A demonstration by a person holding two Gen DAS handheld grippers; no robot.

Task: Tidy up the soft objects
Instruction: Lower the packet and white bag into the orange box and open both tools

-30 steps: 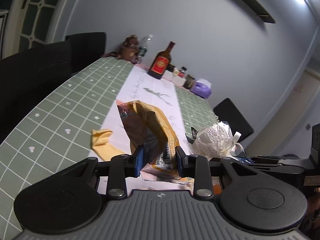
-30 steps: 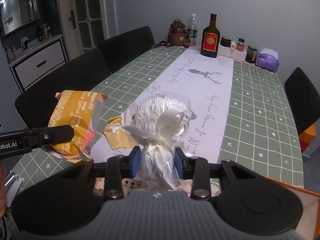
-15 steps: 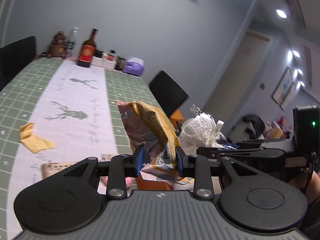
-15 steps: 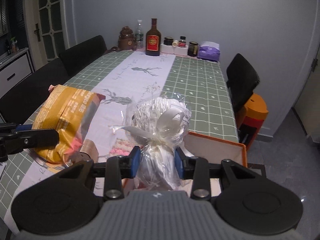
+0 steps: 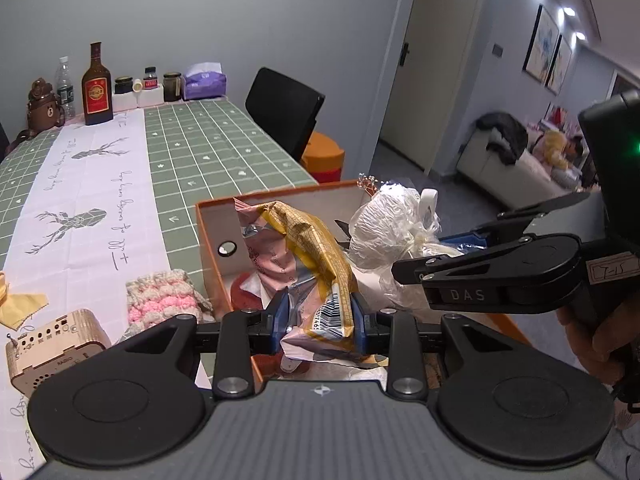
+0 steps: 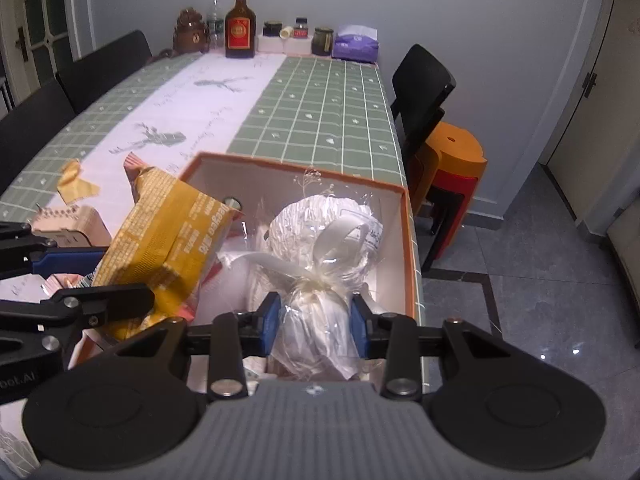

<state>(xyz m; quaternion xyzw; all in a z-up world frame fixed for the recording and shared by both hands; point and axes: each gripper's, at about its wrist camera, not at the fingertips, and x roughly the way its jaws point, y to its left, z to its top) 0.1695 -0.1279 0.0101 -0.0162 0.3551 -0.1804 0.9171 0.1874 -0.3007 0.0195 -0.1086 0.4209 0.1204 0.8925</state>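
Both grippers are loaded right now: left gripper (image 5: pixel 319 318) jaws clamped on the crinkly yellow-and-pink snack bag (image 5: pixel 308 256), right gripper (image 6: pixel 316 322) jaws pinching the neck of the white cellophane-wrapped bundle (image 6: pixel 324 248). The orange-rimmed open box (image 6: pixel 404 216) sits directly below and ahead of both, so dropping straight down looks like the move.

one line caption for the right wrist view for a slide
Right gripper holds a cellophane-wrapped white bundle over the orange box, beside the yellow snack bag.
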